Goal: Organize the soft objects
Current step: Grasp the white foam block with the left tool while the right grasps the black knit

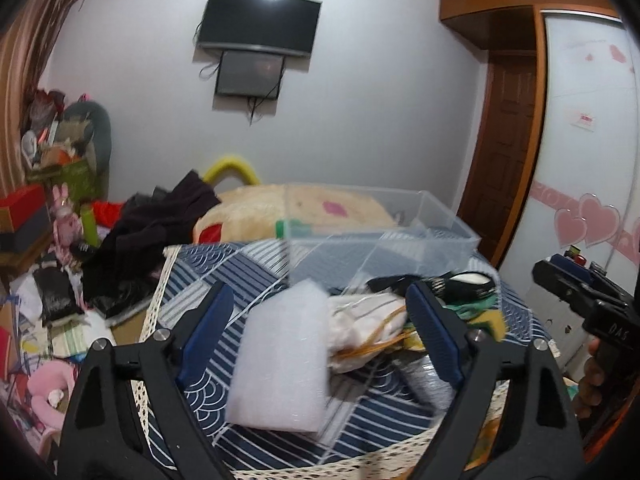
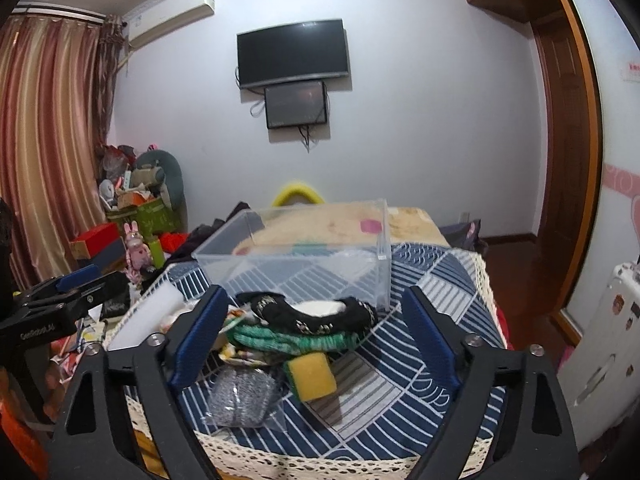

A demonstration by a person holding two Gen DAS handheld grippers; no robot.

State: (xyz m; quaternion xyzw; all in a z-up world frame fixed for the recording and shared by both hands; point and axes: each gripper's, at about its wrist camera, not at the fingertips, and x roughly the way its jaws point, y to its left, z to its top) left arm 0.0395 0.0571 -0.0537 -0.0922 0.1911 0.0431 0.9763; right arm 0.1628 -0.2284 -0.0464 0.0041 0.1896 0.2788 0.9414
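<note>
A pile of soft things lies on a small table with a blue patterned cloth (image 2: 420,344). It holds a white foam block (image 1: 280,364), a white drawstring pouch (image 1: 368,332), a black slipper (image 2: 320,314), a green knit piece (image 2: 288,340), a yellow-green sponge (image 2: 312,376) and a silver scrubber in a bag (image 2: 244,396). A clear plastic box (image 2: 304,256) stands empty behind the pile. My left gripper (image 1: 320,340) is open above the foam block. My right gripper (image 2: 316,340) is open above the slipper and sponge.
A bed with a beige cover (image 1: 304,208) and dark clothes (image 1: 152,232) lies behind the table. Boxes and toys are stacked at the left (image 2: 132,216). A wardrobe (image 1: 588,160) and wooden door (image 1: 508,140) stand at the right. A TV (image 2: 292,54) hangs on the wall.
</note>
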